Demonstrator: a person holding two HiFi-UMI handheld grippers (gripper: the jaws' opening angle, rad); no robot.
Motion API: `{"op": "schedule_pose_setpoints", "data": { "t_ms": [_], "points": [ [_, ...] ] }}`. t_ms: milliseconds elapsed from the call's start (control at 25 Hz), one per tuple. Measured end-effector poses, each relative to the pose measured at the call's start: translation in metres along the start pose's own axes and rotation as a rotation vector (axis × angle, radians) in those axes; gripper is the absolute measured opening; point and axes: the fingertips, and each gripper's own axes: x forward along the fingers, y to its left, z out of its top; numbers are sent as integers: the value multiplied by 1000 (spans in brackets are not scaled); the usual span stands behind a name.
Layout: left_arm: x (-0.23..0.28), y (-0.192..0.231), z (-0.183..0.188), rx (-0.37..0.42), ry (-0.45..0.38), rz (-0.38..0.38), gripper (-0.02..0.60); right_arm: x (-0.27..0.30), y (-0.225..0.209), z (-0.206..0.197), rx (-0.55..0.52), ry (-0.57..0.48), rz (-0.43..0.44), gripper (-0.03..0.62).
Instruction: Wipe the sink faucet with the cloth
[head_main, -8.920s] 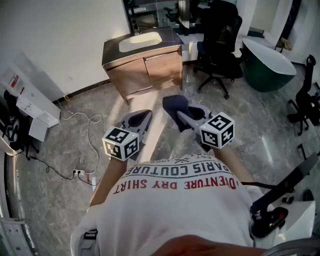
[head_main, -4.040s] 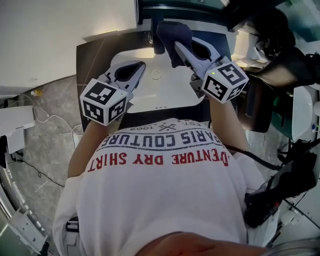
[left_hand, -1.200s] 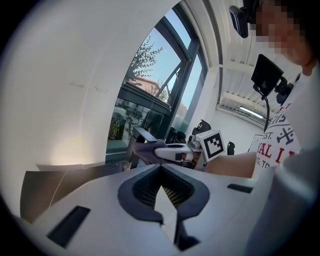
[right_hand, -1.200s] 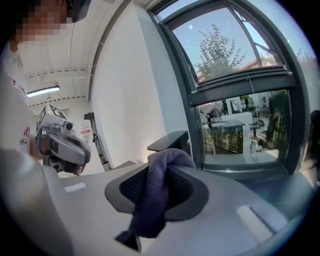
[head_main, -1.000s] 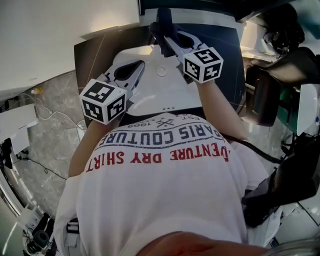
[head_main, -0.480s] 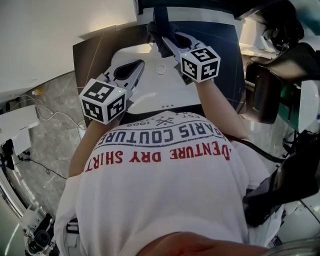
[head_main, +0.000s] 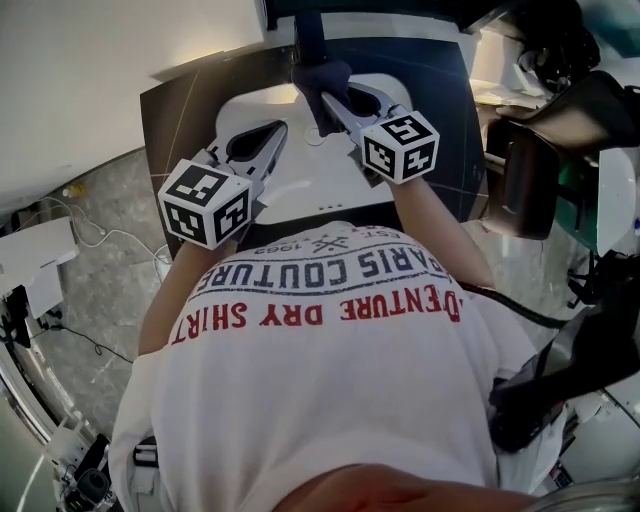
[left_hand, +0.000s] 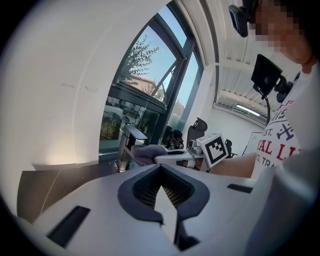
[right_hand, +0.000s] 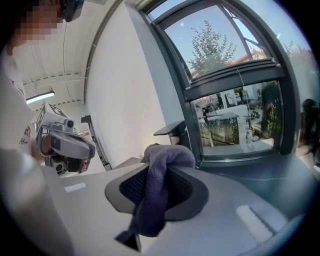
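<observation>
The dark purple cloth (head_main: 322, 80) is bunched in my right gripper (head_main: 330, 98), which is shut on it. In the head view the cloth lies against the front of the dark faucet (head_main: 306, 35) at the back of the white sink (head_main: 300, 180). From the left gripper view, the cloth (left_hand: 149, 152) presses on the faucet (left_hand: 127, 146) just under its spout. The right gripper view has the cloth (right_hand: 159, 185) draped over the jaws and the faucet (right_hand: 172, 131) right behind it. My left gripper (head_main: 272, 132) hovers over the basin's left side, shut and holding nothing.
A dark countertop (head_main: 180, 110) surrounds the basin, with a white wall to the left and a window (right_hand: 235, 115) behind the faucet. A black chair (head_main: 530, 180) stands close on the right. Cables (head_main: 70, 340) lie on the stone floor at the left.
My right gripper has drawn the cloth slightly toward me and down along the faucet. The left gripper has stayed where it was.
</observation>
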Motion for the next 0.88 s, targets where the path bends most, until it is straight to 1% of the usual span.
{"op": "schedule_pose_setpoints", "data": {
  "t_ms": [160, 280, 480, 720, 880],
  "points": [
    [-2, 0, 0, 2, -6, 2, 2, -2, 1, 10, -29, -46, 3, 69],
    [-2, 4, 1, 1, -8, 7, 2, 3, -4, 18, -21, -65, 13, 69],
    [-3, 14, 6, 2, -10, 13, 2, 23, -16, 32, -46, -57, 16, 69],
    [-1, 25, 9, -2, -12, 18, 2, 44, -31, 37, -52, -47, 9, 69],
    [1, 29, 8, -5, -6, 20, 2, 53, -36, 41, -10, -61, 21, 69]
  ]
}}
